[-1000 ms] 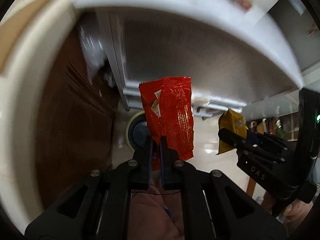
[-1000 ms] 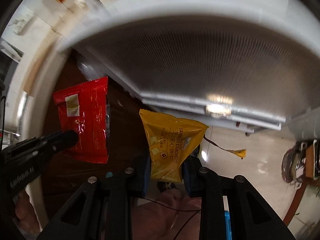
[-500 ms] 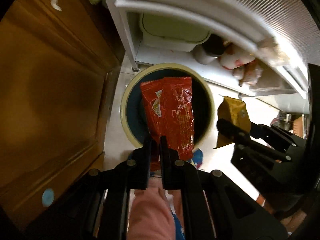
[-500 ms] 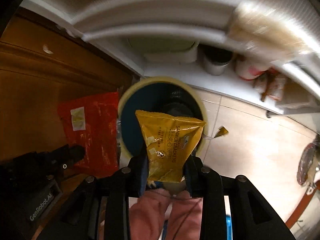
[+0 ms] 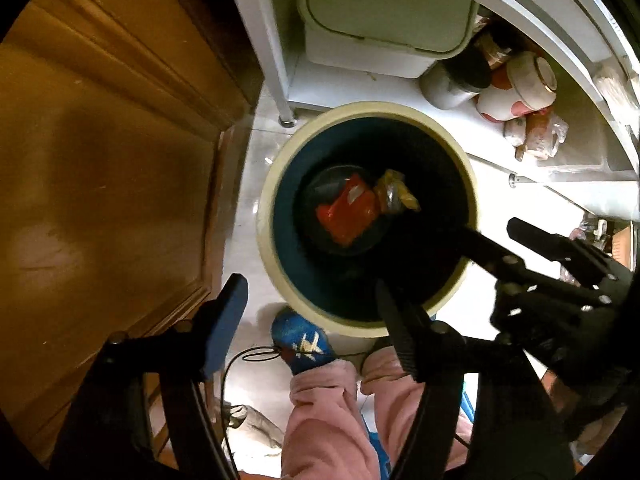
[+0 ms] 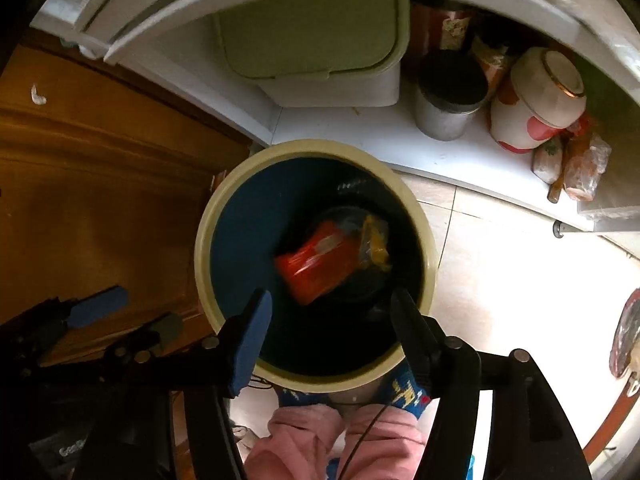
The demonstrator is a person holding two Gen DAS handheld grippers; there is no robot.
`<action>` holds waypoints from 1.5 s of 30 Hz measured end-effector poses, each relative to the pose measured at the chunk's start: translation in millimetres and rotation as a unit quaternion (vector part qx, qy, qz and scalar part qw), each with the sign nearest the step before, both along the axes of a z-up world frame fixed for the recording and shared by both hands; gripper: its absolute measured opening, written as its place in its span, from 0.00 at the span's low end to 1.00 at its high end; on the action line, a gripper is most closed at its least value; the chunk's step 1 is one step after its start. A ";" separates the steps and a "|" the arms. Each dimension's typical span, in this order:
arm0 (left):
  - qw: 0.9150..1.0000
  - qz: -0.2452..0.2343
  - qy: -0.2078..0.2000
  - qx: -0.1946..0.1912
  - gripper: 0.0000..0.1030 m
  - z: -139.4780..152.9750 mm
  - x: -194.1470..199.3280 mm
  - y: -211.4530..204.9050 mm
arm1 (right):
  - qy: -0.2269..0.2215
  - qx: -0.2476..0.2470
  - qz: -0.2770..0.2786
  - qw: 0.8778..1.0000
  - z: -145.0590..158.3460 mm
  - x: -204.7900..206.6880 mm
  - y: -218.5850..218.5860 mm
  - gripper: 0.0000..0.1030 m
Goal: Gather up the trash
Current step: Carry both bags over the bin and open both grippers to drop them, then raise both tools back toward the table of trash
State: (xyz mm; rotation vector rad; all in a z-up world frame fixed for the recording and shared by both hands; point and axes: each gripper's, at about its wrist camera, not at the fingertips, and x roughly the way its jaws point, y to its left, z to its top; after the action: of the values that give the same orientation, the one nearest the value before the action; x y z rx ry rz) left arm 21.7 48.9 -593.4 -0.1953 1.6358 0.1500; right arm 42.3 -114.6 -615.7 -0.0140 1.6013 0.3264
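We look down past a brown wooden cabinet door [image 5: 100,168] on the left and a white shelf [image 6: 400,140] at the far side carrying a pale green lidded box [image 6: 316,36]. On the tiled floor [image 6: 500,272] stands a round cream-rimmed bin with a dark blue inside [image 5: 276,184]. At its bottom lie a red snack wrapper [image 6: 320,264] and, touching its right end, a crumpled yellow cracker wrapper [image 6: 376,244]. Our left gripper [image 5: 312,292] hangs over the bin's near rim, fingers spread wide and holding nothing. Our right gripper [image 6: 332,308] does likewise, fingers wide apart and empty.
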 end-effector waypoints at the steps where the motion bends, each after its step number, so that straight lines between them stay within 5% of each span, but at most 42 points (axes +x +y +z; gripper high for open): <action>1: 1.000 0.002 0.001 0.001 0.62 0.4 0.9 0.3 | -0.002 0.001 -0.004 1.000 4.4 1.6 -2.5 0.61; 11: 1.000 0.007 -0.020 0.009 0.62 82.8 -5.5 3.6 | -0.019 0.010 -0.025 0.999 95.2 -4.0 -17.9 0.61; 24: 0.994 -0.027 -0.110 -0.003 0.62 287.9 -4.9 -8.9 | -0.070 0.029 -0.031 0.997 290.6 -19.3 -20.8 0.61; 34: 0.980 -0.059 -0.188 -0.016 0.62 423.7 -13.1 0.0 | -0.143 0.050 -0.031 0.988 433.9 -25.5 -18.2 0.61; 45: 0.962 -0.055 -0.267 -0.025 0.62 513.9 -8.0 43.7 | -0.258 0.022 -0.048 0.965 557.5 -25.5 -15.9 0.61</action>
State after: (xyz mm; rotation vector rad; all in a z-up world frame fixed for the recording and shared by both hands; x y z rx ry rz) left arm 13.7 92.5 -79.5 -0.1647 1.1083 -0.0305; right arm 16.7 -130.4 -58.2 0.0120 1.0722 0.2560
